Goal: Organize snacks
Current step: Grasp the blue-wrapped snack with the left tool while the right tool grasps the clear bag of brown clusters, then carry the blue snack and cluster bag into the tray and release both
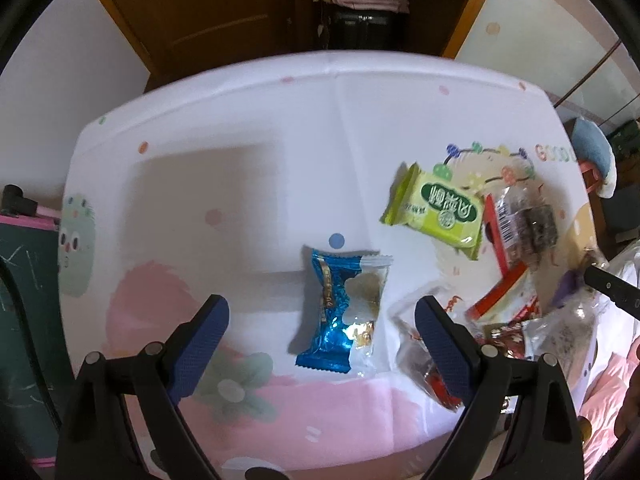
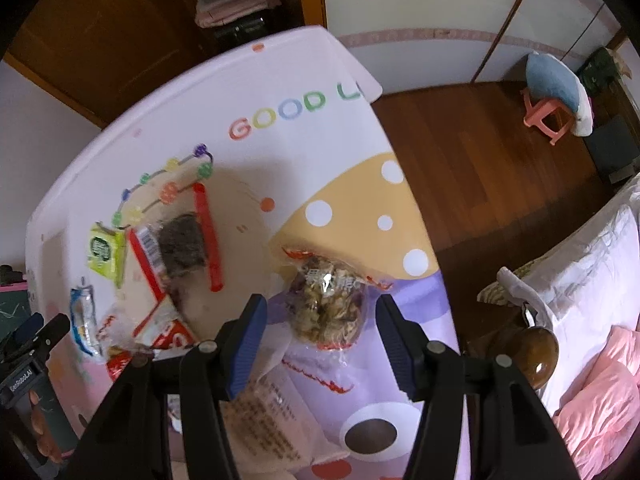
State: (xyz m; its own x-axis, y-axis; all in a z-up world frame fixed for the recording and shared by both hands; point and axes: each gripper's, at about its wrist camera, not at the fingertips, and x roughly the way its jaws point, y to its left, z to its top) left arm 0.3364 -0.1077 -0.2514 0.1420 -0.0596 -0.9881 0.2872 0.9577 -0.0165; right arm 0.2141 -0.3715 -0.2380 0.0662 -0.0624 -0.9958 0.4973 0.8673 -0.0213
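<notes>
In the left wrist view, a blue snack packet (image 1: 342,312) lies on the patterned table (image 1: 240,184), between and just beyond the fingers of my open, empty left gripper (image 1: 322,312). A green packet (image 1: 436,210) and a red-edged clear bag of dark snacks (image 1: 520,228) lie to the right. In the right wrist view, my right gripper (image 2: 320,316) is open above a clear bag of brown nuts (image 2: 328,304), which sits between its fingers. The green packet (image 2: 105,250), the red-edged bag (image 2: 176,244) and the blue packet (image 2: 82,316) lie to the left.
More wrappers (image 1: 500,332) are piled at the table's right front. A wooden wardrobe (image 1: 224,12) stands behind the table. A wooden floor (image 2: 480,152), a pink stool with a blue cushion (image 2: 554,92) and a bed (image 2: 592,280) are to the right. The table edge (image 2: 404,176) is close.
</notes>
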